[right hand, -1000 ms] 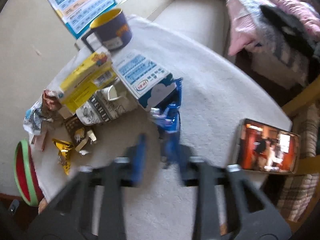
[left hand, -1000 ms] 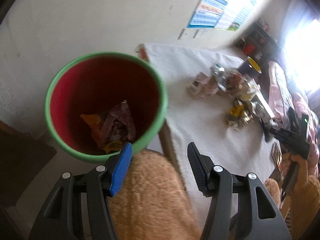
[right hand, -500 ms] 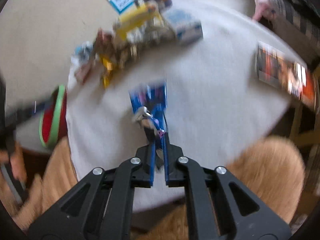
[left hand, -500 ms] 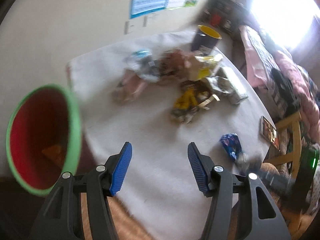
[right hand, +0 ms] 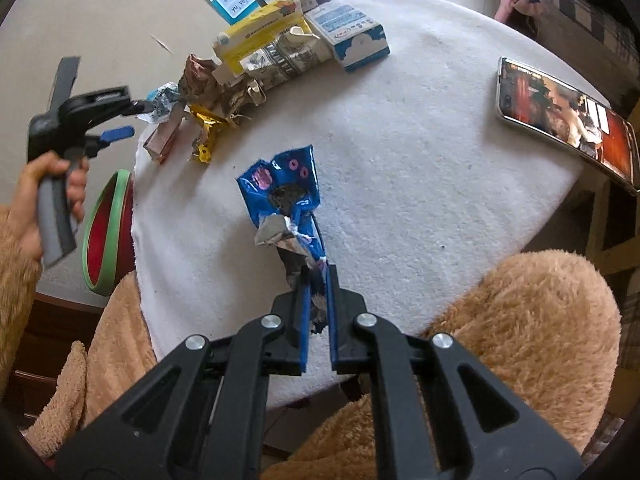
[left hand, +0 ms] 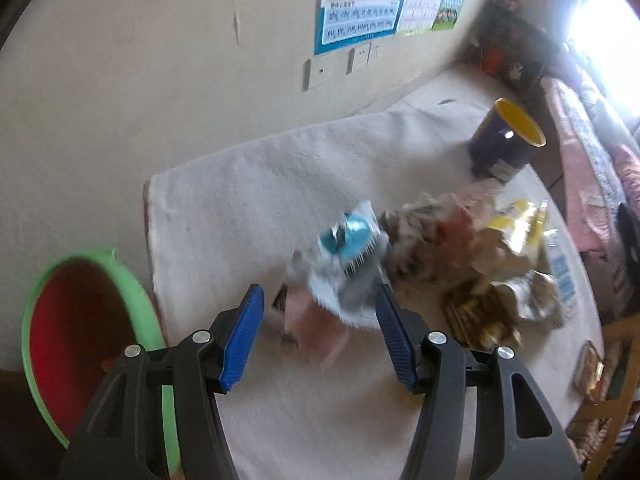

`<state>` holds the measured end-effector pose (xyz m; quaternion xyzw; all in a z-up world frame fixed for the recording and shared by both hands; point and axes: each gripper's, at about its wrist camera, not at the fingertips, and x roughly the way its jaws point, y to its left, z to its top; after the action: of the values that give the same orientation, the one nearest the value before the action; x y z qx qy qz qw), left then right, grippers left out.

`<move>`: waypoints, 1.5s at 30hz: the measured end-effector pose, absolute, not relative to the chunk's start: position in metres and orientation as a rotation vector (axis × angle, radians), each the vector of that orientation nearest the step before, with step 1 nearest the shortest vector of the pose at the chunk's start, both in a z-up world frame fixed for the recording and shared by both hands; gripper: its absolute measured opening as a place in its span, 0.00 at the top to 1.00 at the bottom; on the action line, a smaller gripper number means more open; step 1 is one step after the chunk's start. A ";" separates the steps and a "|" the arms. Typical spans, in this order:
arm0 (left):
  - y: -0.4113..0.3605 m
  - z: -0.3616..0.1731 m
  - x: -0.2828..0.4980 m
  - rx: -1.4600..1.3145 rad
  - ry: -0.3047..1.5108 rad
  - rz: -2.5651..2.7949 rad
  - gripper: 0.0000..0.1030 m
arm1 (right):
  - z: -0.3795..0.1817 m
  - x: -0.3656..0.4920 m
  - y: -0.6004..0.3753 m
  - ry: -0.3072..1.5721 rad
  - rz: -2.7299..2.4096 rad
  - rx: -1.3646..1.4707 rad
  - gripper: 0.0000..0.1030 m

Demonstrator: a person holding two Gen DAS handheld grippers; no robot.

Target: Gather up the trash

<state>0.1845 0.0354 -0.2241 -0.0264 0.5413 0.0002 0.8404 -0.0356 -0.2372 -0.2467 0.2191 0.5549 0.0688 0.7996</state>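
Trash lies in one blurred heap (left hand: 448, 256) on the white-clothed table (left hand: 248, 208) ahead of your left tongs (left hand: 320, 340), which gape empty; one red bin with a green rim (left hand: 84, 336) sits left, one navy mug (left hand: 504, 148) behind. Your right tongs (right hand: 318, 312) clench one crumpled blue foil wrapper (right hand: 284, 192) above the table, one phone (right hand: 564, 116) right, the heap beyond.

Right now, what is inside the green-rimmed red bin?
In both views the green-rimmed red bin shows only bare red wall; the left gripper and the viewing angle hide its bottom.
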 end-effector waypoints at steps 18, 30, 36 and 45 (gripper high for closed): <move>0.055 -0.184 0.093 -0.178 1.082 -0.186 0.99 | -0.250 -0.036 -0.236 1.204 0.140 0.469 0.92; 0.063 -0.253 0.030 -0.209 1.301 -0.194 0.84 | -0.246 -0.032 -0.225 1.228 0.136 0.389 0.91; 0.064 -0.247 0.026 -0.215 1.272 -0.197 0.71 | -0.242 -0.029 -0.216 1.230 0.140 0.347 0.66; 0.063 -0.255 0.043 -0.207 1.292 -0.187 0.67 | -0.227 -0.031 -0.215 1.203 0.139 0.357 0.57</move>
<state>0.0427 0.0631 -0.2553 -0.0962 0.5999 -0.0867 0.7896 -0.0309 -0.2154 -0.2271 0.1670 0.5624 0.0649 0.8072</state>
